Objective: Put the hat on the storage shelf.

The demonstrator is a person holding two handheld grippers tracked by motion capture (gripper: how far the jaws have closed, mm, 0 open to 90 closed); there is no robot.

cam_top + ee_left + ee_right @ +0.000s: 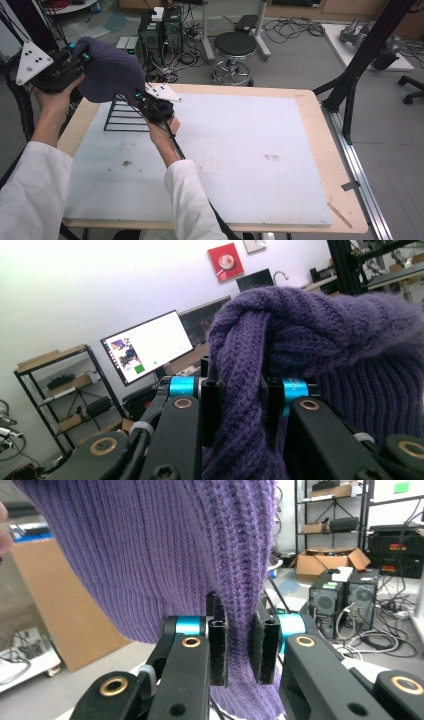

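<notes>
Hat held in the air between both grippers, over the rack at the desk's far left.

I've got the left gripper clamped on a bunched fold of the purple hat, and the right gripper pinching its ribbed edge; both pairs of jaws are closed on knit. The hat hangs above the black wire rack, not on it, I think; the overlap hides any contact. Risks: knit is stretchy, so pulling my hands apart could slide the right's thin pinch off; lowering blind could snag a loop on a rack wire or tip the light rack.
</notes>
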